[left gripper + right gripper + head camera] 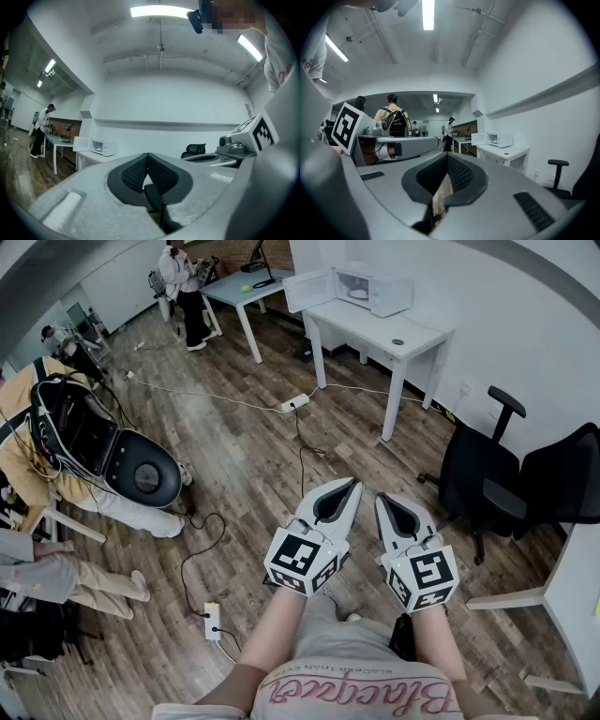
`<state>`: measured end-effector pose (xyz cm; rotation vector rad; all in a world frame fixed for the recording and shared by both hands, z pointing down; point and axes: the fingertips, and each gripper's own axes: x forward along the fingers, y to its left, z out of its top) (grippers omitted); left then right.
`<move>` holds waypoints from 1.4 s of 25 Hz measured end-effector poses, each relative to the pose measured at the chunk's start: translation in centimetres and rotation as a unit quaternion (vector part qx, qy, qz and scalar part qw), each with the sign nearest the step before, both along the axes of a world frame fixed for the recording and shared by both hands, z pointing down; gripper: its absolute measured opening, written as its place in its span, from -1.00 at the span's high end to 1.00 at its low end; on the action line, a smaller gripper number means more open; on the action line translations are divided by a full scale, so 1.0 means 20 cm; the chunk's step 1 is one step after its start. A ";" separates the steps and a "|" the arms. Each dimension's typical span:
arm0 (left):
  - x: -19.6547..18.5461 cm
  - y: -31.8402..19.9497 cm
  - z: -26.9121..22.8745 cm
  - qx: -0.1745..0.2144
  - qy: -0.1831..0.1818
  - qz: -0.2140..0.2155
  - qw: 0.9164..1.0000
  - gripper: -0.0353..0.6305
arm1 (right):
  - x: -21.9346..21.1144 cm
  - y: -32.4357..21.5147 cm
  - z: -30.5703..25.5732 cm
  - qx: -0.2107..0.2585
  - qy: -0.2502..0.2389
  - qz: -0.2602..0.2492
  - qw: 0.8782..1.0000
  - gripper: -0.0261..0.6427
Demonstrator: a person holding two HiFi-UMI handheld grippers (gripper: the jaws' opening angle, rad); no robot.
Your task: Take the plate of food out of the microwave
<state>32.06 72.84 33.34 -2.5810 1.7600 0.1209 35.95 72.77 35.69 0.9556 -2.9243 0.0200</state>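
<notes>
The white microwave (375, 289) stands on a white table (403, 338) far across the room, its door (307, 289) swung open to the left. A pale plate (359, 293) shows faintly inside. Both grippers are held level in front of the person, side by side and well short of the table. My left gripper (353, 485) is shut and empty. My right gripper (382, 499) is likewise shut with nothing in it. In the left gripper view the microwave (102, 147) is small beyond the closed jaw tips (148, 155). The right gripper view shows the microwave (500, 139) to the right of its tips (447, 155).
Wooden floor lies between me and the table, crossed by cables and a power strip (293, 404). Two black office chairs (502, 479) stand on the right by a white desk (574, 601). People sit at the left (56, 442), another stands by a far table (246, 285).
</notes>
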 end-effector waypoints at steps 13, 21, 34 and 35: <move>-0.04 -0.16 -0.15 0.051 -0.016 0.037 0.998 0.88 | -0.14 -0.15 -0.13 0.067 0.014 0.006 0.998 0.89; -0.21 -0.35 -0.25 0.068 0.001 0.071 0.995 0.88 | -0.29 -0.37 -0.25 0.067 -0.002 0.018 0.998 0.89; -0.47 -0.55 -0.29 0.088 -0.017 0.093 0.992 0.88 | -0.56 -0.54 -0.24 0.085 0.008 0.038 0.996 0.89; -0.49 -0.58 -0.29 0.089 -0.022 0.094 0.991 0.88 | -0.59 -0.57 -0.24 0.084 0.005 0.036 0.996 0.89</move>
